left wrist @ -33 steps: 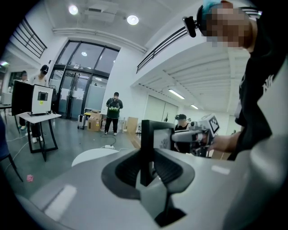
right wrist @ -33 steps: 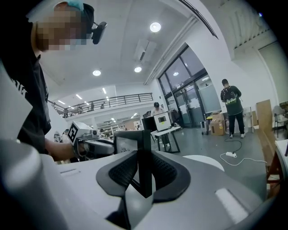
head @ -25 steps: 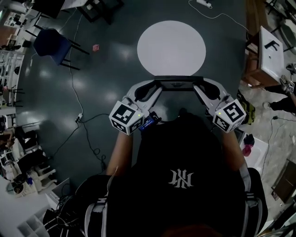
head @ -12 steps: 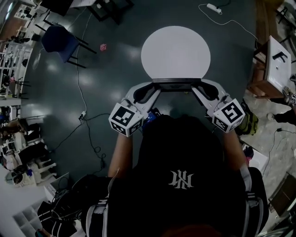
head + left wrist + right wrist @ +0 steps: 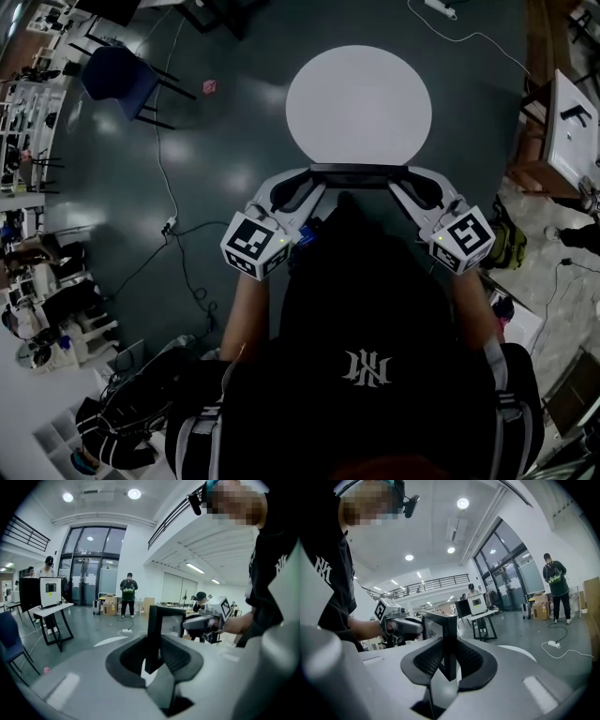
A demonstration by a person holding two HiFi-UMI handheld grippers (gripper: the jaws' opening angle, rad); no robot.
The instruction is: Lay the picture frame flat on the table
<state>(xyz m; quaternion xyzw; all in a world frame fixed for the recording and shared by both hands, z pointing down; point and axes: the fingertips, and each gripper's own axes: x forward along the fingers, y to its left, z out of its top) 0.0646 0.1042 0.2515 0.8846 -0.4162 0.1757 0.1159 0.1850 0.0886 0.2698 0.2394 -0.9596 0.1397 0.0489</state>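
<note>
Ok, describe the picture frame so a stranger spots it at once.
Find the round white table on the dark floor. At its near edge, the left gripper and right gripper hold a black picture frame upright by its sides. It is the only thing held.

Picture frame [image 5: 358, 171] black, table [image 5: 359, 98] white — floor [image 5: 234, 159] dark grey-green, chair [image 5: 114, 75] blue — cap [image 5: 366, 361] black, white emblem

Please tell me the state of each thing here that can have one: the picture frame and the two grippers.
picture frame: upright, held by the near edge of the round table, not yet laid flat.
left gripper: shut on the frame's left side edge.
right gripper: shut on the frame's right side edge.
</note>
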